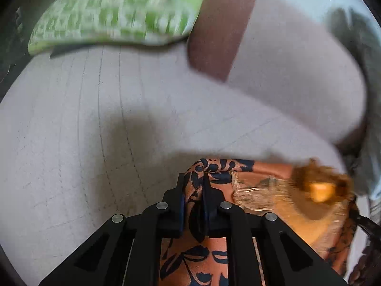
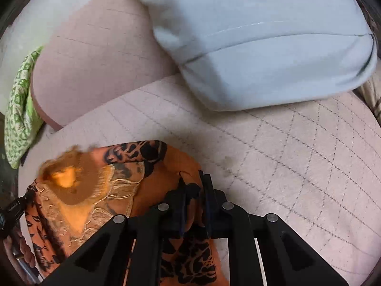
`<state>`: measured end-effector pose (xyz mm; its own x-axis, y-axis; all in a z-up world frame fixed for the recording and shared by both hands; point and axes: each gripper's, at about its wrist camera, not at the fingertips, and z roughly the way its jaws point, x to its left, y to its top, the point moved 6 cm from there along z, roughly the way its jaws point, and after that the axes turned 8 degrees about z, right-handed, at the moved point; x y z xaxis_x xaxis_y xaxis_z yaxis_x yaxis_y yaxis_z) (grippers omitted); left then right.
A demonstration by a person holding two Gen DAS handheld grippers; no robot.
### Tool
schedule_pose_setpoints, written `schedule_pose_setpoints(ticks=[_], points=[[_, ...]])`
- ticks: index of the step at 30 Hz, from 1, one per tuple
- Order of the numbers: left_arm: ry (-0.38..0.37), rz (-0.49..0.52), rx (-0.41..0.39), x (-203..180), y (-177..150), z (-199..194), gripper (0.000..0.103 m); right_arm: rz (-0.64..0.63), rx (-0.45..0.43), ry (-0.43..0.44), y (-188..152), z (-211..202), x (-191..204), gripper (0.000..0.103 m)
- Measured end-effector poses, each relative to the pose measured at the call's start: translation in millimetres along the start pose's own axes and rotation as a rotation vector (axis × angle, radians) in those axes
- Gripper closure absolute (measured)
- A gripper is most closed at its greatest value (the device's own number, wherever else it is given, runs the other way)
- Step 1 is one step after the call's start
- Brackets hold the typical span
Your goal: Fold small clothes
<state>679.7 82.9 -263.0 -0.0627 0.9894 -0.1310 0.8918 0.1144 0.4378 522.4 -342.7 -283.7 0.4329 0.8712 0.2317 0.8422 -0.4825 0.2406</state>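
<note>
An orange garment (image 1: 219,166) with a dark navy floral print lies bunched on a pale quilted cover (image 1: 71,131). It has a beige lace panel (image 2: 114,190) and a blurred orange tuft (image 2: 66,176) near its middle. In the left wrist view my left gripper (image 1: 194,181) is shut on a fold at one edge of the garment. In the right wrist view my right gripper (image 2: 194,186) is shut on a fold of the same orange garment (image 2: 152,186) at its other side. Both point steeply down at the cover.
A green-and-white patterned cushion (image 1: 114,12) lies at the back, beside a brown panel (image 1: 219,31). A light blue pillow (image 2: 262,47) rests on the quilted cover (image 2: 297,166) behind the right gripper. A hand (image 2: 21,245) shows at the lower left edge.
</note>
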Motion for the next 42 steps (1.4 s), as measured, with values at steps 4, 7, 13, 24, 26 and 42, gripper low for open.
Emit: schedule_pose_setpoints(ticks=[4,7,13,24,26,42], points=[[-0.088,-0.014,-0.027,4.5,-7.5,-16.5,0.083,-0.045,0.032,0.037,-7.7,-3.6,5.8,0.078],[-0.179,-0.053,-0.127,20.1,-22.8,-71.0,0.077,-0.096,-0.021,0.143,-33.1,-57.3,12.9,0.07],[-0.165,-0.07,-0.234,57.5,-136.2,-181.0,0.045,-0.114,-0.113,0.267,-155.3,-155.6,-7.4,0.044],[-0.178,-0.181,-0.123,115.7,-343.8,-264.5,0.045,0.015,-0.108,0.334,-300.9,-250.0,-90.5,0.043],[-0.177,-0.162,-0.116,112.9,-354.6,-280.3,0.045,0.019,-0.12,0.33,-308.0,-260.8,-100.7,0.043],[-0.164,-0.091,0.103,84.6,-375.8,-207.9,0.055,0.045,0.148,0.07,-356.6,-175.1,-132.7,0.065]])
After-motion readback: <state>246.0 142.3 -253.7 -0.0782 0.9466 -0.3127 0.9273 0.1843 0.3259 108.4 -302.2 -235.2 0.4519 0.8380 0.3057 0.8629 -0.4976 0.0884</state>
